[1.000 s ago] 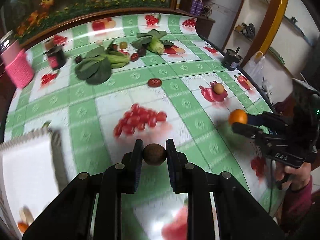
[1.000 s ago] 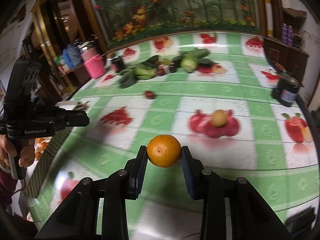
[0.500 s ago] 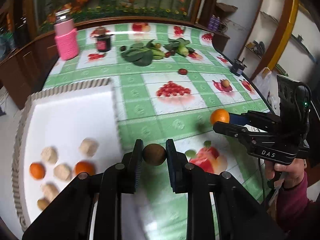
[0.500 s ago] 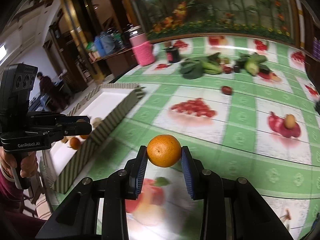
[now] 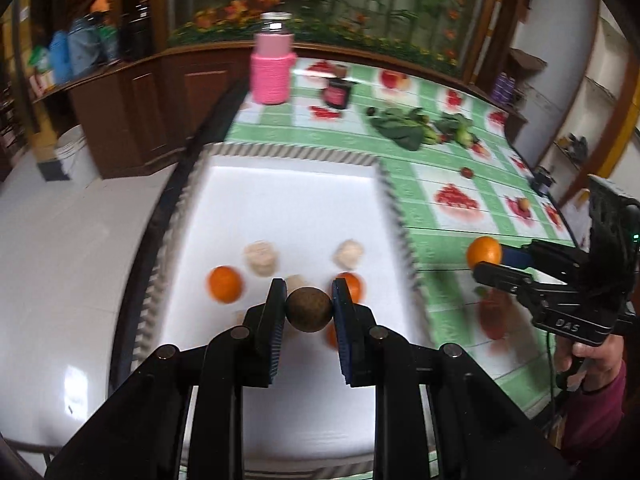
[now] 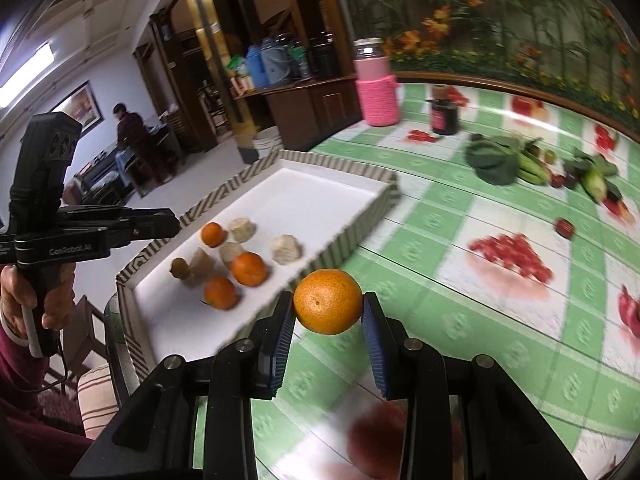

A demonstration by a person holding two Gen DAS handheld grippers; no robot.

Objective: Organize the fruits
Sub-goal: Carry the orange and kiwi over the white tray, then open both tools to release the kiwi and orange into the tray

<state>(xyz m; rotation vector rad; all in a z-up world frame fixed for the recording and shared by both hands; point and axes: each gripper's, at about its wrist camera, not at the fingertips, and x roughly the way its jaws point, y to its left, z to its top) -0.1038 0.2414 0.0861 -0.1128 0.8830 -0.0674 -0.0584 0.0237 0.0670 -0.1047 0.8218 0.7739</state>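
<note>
Room: we note a wood-panelled room with a flower mural behind the bench (image 6: 460, 288), which wears a green checked cloth printed with fruit.
Tray: the white tray (image 5: 288, 200) with striped walls sits at the bench's left end; it holds three oranges, some pale lumps and, in the right wrist view, one small brown fruit.
Left gripper: the left gripper (image 5: 308, 309) has its jaws closed on a brown round fruit (image 5: 308, 309), held over the tray above the loose pieces.
Right gripper: the right gripper (image 6: 327, 309) has its jaws clamped on an orange (image 6: 327, 301), held over the cloth just outside the tray's right wall.
Handling, brown fruit: we judge it light, firm and matt-skinned; it is pinched across its middle, which suits a sphere.
Handling, orange: we judge it light, with slightly yielding peel; the pads sit on its widest line. A round body may roll once released.
Edges: the orange must clear the raised tray wall before lowering.
Open room: the tray's far half is bare; the near cluster is crowded, so we would set down beyond it.
Elsewhere: greens (image 6: 496, 164), a dark jar (image 6: 444, 118) and a pink-sleeved bottle (image 6: 376, 88) lie well apart from the tray.
</note>
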